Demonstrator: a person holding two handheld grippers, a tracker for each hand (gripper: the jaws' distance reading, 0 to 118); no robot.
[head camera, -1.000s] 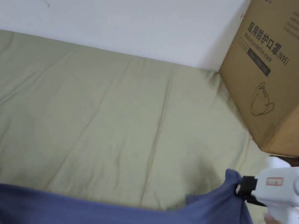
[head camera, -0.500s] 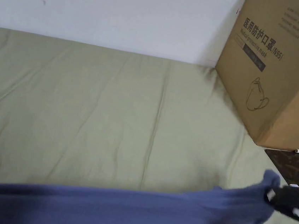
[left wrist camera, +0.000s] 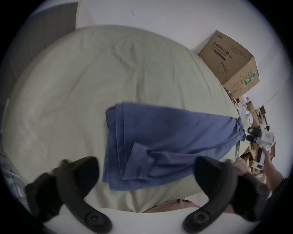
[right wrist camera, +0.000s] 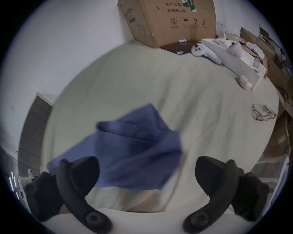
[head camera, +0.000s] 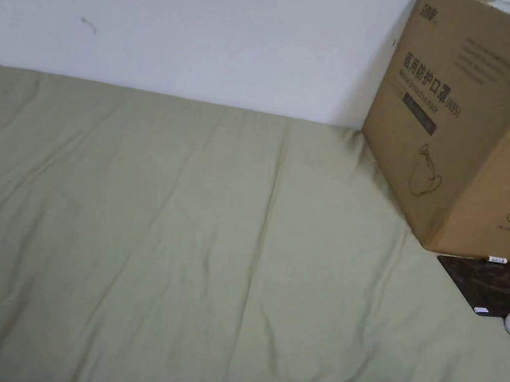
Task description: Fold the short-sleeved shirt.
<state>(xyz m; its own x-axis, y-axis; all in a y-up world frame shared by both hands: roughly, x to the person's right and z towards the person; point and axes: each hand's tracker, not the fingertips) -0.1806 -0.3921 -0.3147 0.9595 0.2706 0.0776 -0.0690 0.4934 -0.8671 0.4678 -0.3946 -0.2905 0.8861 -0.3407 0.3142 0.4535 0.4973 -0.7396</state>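
Shirt [left wrist camera: 166, 142] now lies dropped on the bed [left wrist camera: 95, 79]; both claws, left [left wrist camera: 145, 175] and right [right wrist camera: 146, 175], gape empty, so one fold looks finished.

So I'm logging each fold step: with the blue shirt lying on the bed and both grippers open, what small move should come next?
Probably bring the left gripper down onto the near edge of the shirt for another fold. The shirt lies as a folded strip on the green sheet, a sleeve on top, and both the left and right gripper are open above it.
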